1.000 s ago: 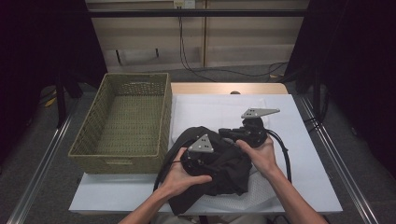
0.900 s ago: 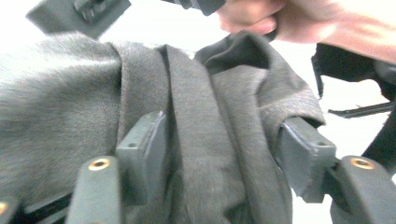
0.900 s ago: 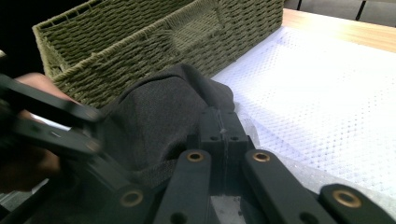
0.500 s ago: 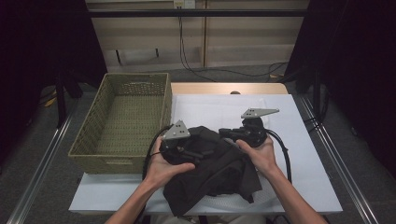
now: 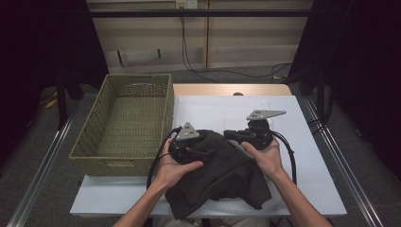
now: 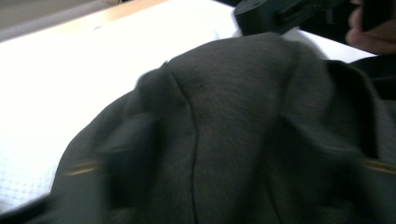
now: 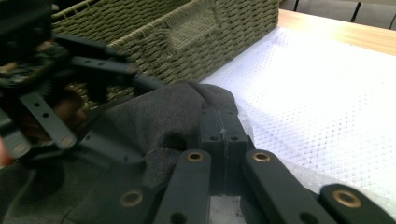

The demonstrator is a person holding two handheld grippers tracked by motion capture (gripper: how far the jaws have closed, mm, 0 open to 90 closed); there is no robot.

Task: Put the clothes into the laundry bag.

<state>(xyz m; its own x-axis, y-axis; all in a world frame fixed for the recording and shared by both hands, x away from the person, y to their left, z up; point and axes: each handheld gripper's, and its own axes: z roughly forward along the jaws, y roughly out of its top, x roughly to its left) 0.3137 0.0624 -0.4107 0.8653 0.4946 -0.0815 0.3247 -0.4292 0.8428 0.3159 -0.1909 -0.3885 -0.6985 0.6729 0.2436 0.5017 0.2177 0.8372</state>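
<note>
High view: the left gripper [image 5: 201, 150] and right gripper [image 5: 236, 135] both rest on a dark garment [image 5: 222, 179] heaped on a white-covered table [image 5: 227, 111]; a woven basket [image 5: 125, 123] stands just outside the left gripper, and cables trail along the floor beyond the table by a pale panelled wall. Left gripper view: grey cloth [image 6: 224, 140] drapes over the jaws, so I cannot tell their width; bright white covering lies beyond. Right gripper view: jaws pressed together on a fold of the garment [image 7: 187, 116], dotted white mat [image 7: 327, 102] alongside, basket [image 7: 187, 37] ahead.
</note>
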